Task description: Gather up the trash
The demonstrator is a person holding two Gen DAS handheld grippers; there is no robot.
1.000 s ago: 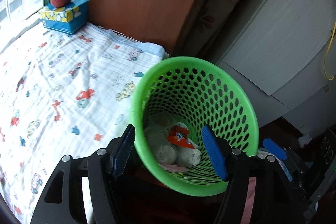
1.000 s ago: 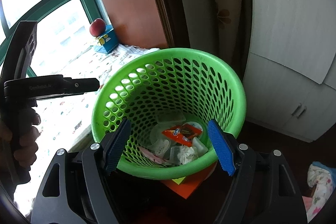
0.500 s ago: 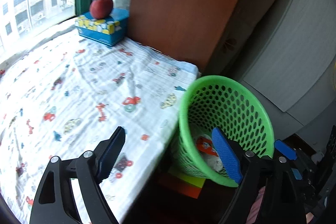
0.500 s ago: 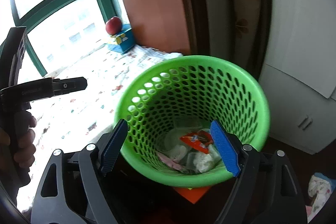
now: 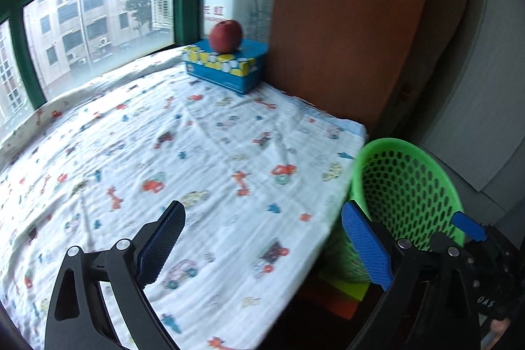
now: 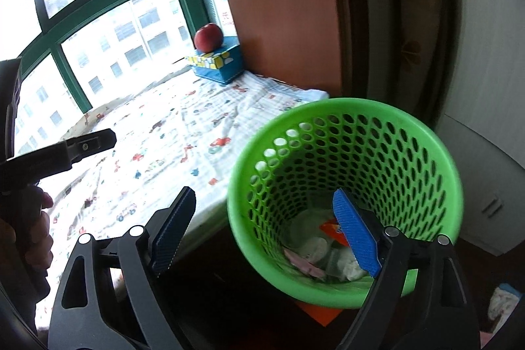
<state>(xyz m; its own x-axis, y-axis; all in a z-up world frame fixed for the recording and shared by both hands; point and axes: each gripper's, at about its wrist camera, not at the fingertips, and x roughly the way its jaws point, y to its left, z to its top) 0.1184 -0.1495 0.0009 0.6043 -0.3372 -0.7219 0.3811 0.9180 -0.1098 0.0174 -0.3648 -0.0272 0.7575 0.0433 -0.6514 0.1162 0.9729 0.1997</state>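
A green perforated basket (image 6: 344, 153) stands on the floor beside the bed. It holds crumpled white wrappers (image 6: 315, 246), a pink scrap (image 6: 302, 263) and an orange packet (image 6: 331, 227). The basket also shows in the left wrist view (image 5: 407, 186) at the right. My left gripper (image 5: 262, 245) is open and empty above the bed's near corner. My right gripper (image 6: 265, 233) is open and empty, over the basket's left rim. The left gripper's body (image 6: 59, 153) shows at the left of the right wrist view.
The bed carries a white sheet (image 5: 170, 159) printed with small cartoons. A blue tissue box (image 5: 226, 64) with a red apple (image 5: 226, 35) on it sits by the window. A brown panel (image 5: 344, 22) and white cabinet (image 6: 485, 87) stand behind the basket. An orange pad (image 5: 341, 297) lies under it.
Both grippers have swung left, away from the basket and toward the bed. The left one has left the basket's rim and now hangs over the sheet. Both stay open.
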